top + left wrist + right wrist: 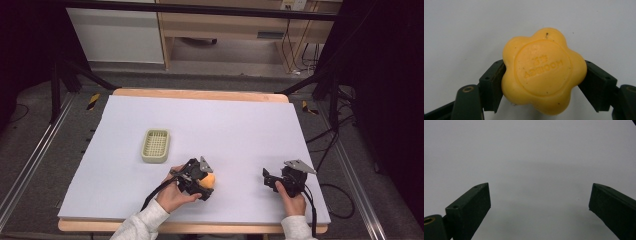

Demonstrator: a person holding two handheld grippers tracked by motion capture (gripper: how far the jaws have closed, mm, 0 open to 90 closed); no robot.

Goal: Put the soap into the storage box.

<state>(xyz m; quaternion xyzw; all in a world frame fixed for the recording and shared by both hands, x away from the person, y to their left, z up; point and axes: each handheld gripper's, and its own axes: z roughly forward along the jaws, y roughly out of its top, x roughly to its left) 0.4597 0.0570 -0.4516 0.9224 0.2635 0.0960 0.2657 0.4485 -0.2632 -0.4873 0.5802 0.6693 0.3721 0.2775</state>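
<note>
A yellow flower-shaped bar of soap [544, 72] with raised lettering on its face sits between the two black jaws of my left gripper [543, 77], whose pads press on its sides. In the high view the soap [210, 179] is near the table's front middle, with my left gripper [204, 181] shut on it just above the pale sheet. My right gripper [266, 179] rests to the right near the front edge. In its own view the right gripper [540, 197] stands wide open over bare sheet with nothing between its fingers.
A pale green slotted soap dish [155, 145] lies left of centre on the white-covered table [225, 125], behind and left of the soap. Cables trail from both grippers toward the front edge. Black frame legs stand beyond the table's corners.
</note>
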